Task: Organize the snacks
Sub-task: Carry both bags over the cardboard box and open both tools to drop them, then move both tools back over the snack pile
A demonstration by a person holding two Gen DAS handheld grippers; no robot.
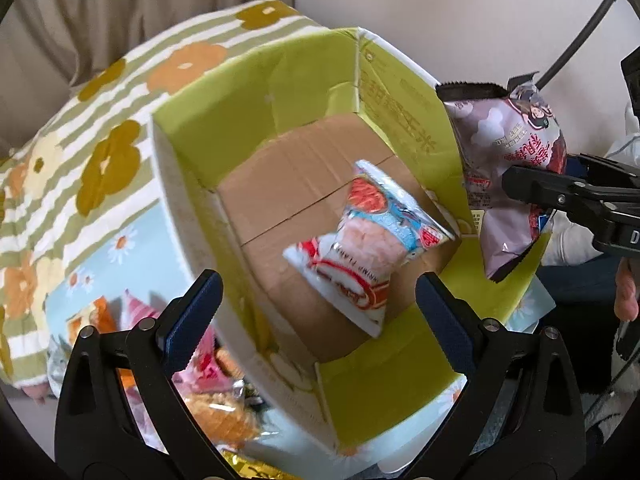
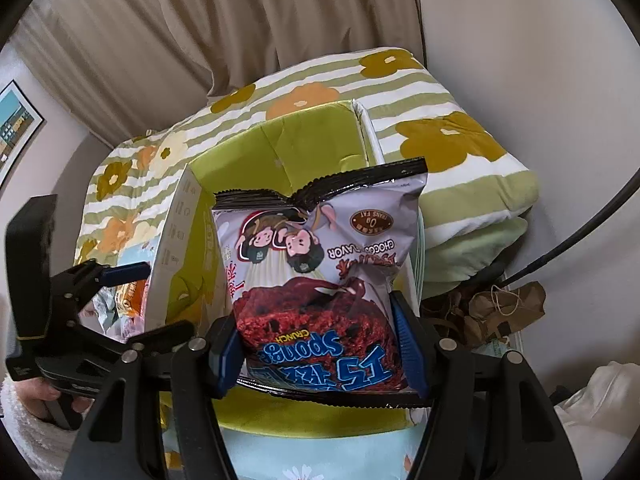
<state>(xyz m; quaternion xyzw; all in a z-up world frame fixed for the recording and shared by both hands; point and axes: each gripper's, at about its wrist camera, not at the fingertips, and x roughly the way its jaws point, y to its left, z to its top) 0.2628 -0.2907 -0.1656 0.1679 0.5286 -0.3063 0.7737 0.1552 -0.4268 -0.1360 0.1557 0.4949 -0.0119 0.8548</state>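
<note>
My R gripper (image 2: 320,356) clamps choc sponge bag (image 2: 320,272) above box (image 1: 248,128) ahead, to drop in; L gripper (image 1: 320,312) wide open, empty, shrimp bag (image 1: 372,240) just ahead.

- Support: bed, light-blue daisy-print sheet (image 1: 80,256).
- Green-lined cardboard box (image 1: 192,120) sits on the sheet, ahead of the left jaws, flaps up.
- Loose snack packets (image 1: 216,404) lie on the sheet, just left of and under the left finger.
- Striped flower-print quilt (image 1: 100,120) piled beyond the box.
</note>
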